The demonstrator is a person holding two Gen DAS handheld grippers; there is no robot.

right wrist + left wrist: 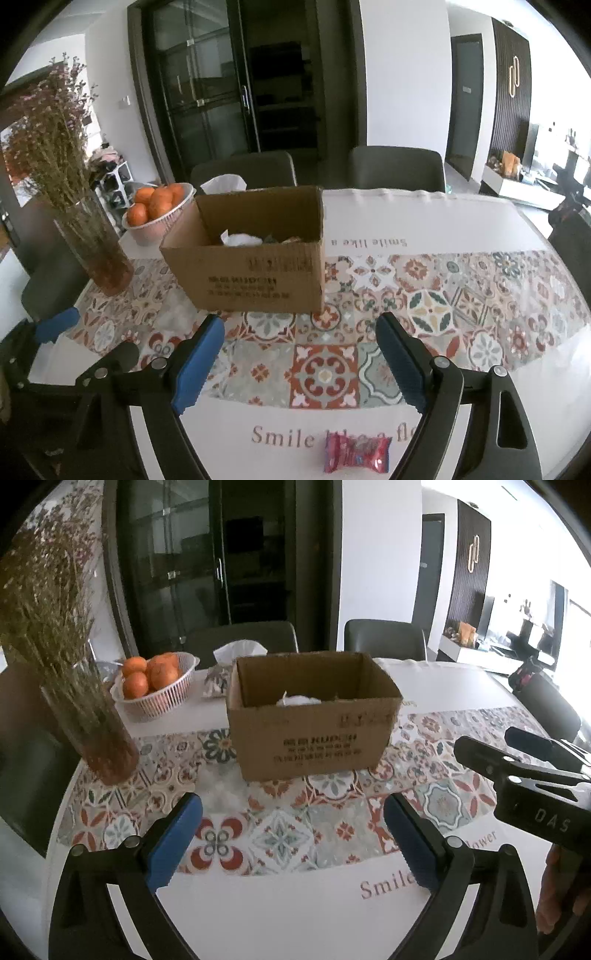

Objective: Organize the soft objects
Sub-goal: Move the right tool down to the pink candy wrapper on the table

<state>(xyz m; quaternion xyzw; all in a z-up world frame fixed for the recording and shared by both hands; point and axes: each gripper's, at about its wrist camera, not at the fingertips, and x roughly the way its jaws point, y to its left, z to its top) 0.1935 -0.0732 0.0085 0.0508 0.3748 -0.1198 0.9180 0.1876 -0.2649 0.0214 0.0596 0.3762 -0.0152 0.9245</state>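
Observation:
An open cardboard box stands on the patterned table cover, with something white and other small items inside it. My left gripper hovers open in front of the box, nothing between its blue pads. My right gripper is open too, a little nearer than the box and empty. A red and blue wrapped packet lies on the table near the front edge, below and between the right fingers. The right gripper shows at the right of the left wrist view.
A glass vase of dried flowers stands left of the box. Behind it sit a white basket of oranges and a tissue pack. Two dark chairs stand at the far table edge.

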